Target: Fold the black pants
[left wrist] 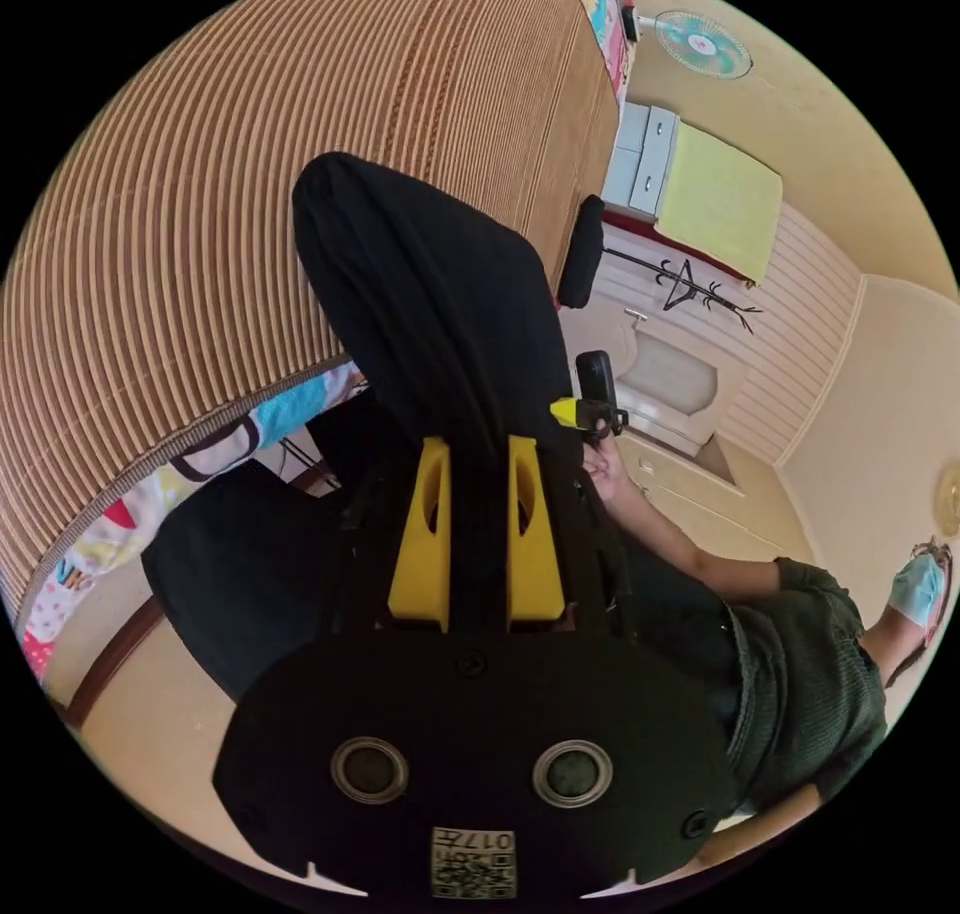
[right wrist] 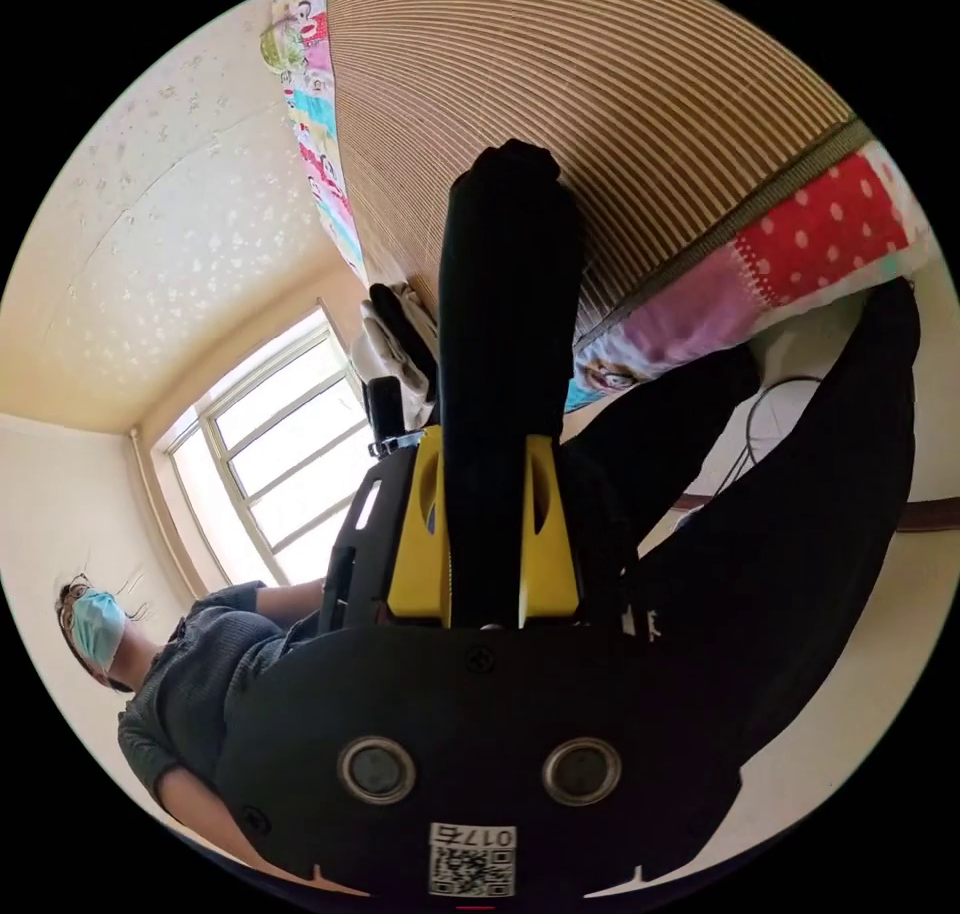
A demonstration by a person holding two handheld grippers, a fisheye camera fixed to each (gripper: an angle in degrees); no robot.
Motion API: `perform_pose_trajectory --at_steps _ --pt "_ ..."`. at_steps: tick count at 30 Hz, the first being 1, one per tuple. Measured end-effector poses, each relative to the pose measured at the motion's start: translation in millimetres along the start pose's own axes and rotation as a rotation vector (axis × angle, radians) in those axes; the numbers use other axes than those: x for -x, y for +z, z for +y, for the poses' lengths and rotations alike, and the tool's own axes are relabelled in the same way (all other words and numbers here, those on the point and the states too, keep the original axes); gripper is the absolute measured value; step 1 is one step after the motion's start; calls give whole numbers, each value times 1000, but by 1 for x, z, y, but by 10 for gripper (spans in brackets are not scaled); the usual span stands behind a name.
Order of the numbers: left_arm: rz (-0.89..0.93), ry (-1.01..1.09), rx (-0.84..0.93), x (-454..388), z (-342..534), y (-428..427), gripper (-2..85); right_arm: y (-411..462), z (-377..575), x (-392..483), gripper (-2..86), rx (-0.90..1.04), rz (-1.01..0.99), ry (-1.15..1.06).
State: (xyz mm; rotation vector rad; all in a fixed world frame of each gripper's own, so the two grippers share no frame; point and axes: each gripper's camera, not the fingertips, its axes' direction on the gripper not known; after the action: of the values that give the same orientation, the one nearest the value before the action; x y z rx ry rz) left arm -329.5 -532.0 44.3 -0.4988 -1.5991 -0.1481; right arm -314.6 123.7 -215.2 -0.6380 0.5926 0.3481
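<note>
Where the left gripper view begins, a square code sticker [left wrist: 473, 862] sits on the black housing with small digits I leave unread. Just beyond it the left gripper [left wrist: 477, 454] has both yellow jaws pressed onto the black pants [left wrist: 430, 294], whose cloth rises from the jaws and drapes over the striped woven mat [left wrist: 200, 254]. Beside the jaws, a hand [left wrist: 603, 464] holds the other gripper's black and yellow body. Farther off stand a cabinet [left wrist: 640, 159] and a wall fan [left wrist: 703, 44].

Likewise, the right gripper [right wrist: 484, 464] is clamped on a bunched strip of pants in the right gripper view, with more black cloth hanging beside the patterned sheet [right wrist: 800, 244]. Behind, a window [right wrist: 280, 454] glows.
</note>
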Motion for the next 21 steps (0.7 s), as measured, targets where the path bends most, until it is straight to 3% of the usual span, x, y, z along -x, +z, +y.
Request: perform_pose_trajectory --at_steps 6,14,21 --pt "-13 78 -52 -97 -109 89 86 -167 -12 39 111 -128 95 -186" --pt "25 288 -130 -289 -332 298 88 -452 -27 82 109 -330 299 -404" --pt "59 306 -194 -351 -459 457 100 -606 -50 48 125 -423 523 -436"
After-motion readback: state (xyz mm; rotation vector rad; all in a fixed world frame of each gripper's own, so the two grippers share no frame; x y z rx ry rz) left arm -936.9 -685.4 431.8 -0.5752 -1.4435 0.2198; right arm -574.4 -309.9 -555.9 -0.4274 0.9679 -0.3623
